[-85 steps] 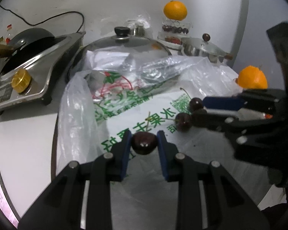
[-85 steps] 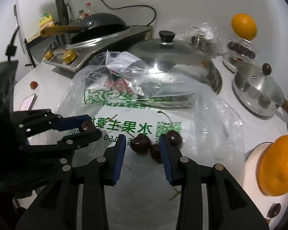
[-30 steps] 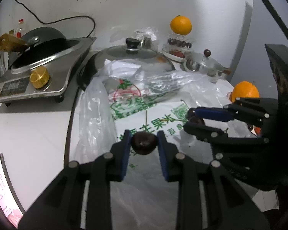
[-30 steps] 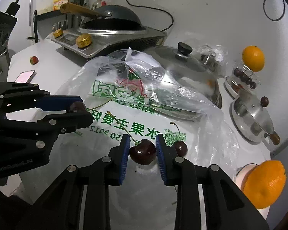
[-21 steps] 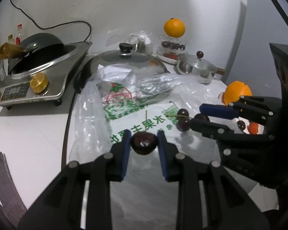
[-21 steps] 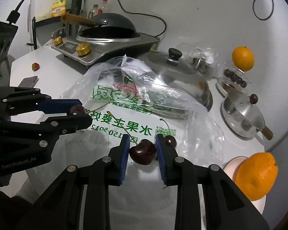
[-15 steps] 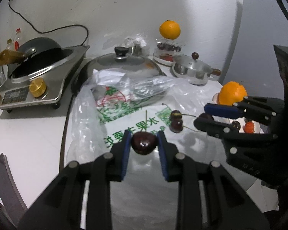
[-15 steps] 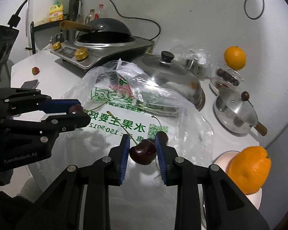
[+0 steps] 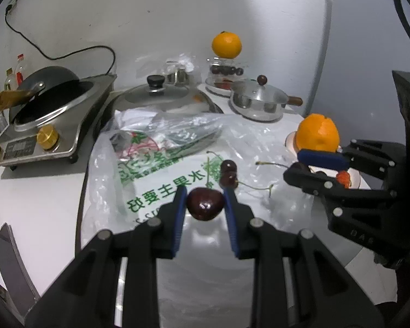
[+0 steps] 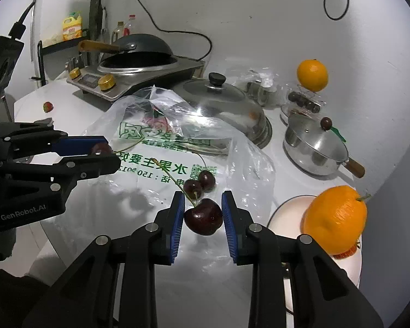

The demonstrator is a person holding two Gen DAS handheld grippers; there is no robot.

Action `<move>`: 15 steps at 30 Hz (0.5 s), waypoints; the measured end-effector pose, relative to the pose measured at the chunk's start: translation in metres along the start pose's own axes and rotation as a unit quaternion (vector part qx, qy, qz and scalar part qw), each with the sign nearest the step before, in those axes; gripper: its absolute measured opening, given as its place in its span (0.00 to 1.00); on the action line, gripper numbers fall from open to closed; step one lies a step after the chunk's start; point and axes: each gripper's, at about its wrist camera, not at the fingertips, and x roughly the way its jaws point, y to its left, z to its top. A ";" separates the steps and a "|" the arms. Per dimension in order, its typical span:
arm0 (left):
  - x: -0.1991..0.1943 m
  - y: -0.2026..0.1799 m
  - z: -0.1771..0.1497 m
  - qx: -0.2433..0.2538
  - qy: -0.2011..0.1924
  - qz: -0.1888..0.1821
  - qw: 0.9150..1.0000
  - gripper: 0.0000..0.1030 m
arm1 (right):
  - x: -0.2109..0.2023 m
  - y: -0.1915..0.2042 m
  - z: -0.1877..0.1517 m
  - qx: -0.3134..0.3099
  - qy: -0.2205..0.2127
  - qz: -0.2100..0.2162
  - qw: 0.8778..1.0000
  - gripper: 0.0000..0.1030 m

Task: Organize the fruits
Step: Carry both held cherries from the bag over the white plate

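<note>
Nearest in each wrist view is a dark cherry pinched between blue pads: the left tool [image 9: 205, 201] is clamped on one cherry [image 9: 205, 203], and the right tool [image 10: 202, 211] is clamped on another cherry [image 10: 203, 216] with its stem trailing up to the left. Both are held above the printed plastic bag [image 10: 155, 164] spread on the white worktop [image 10: 68, 106]. Two more cherries [image 10: 201, 183] lie touching each other on the bag, just beyond the right tool, so picking is not finished. To the right, a white plate [image 10: 283, 213] carries an orange [image 10: 334, 218]. Farther back, a tiered stand [image 10: 304, 99] holds cherries with a second orange [image 10: 312, 75] on top, which looks like the likely place for sorted fruit. A strawberry [image 10: 47, 106] sits alone at far left. Both tools point downward at a slant.
</note>
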 end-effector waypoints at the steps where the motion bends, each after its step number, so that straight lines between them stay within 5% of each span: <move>1: -0.001 -0.003 0.000 0.002 0.000 0.000 1.000 0.27 | -0.002 -0.002 -0.002 0.003 -0.002 -0.001 1.000 0.29; 15: 0.002 -0.043 0.010 0.030 0.001 -0.008 1.000 0.27 | -0.021 -0.044 -0.025 0.034 -0.008 -0.020 0.999 0.29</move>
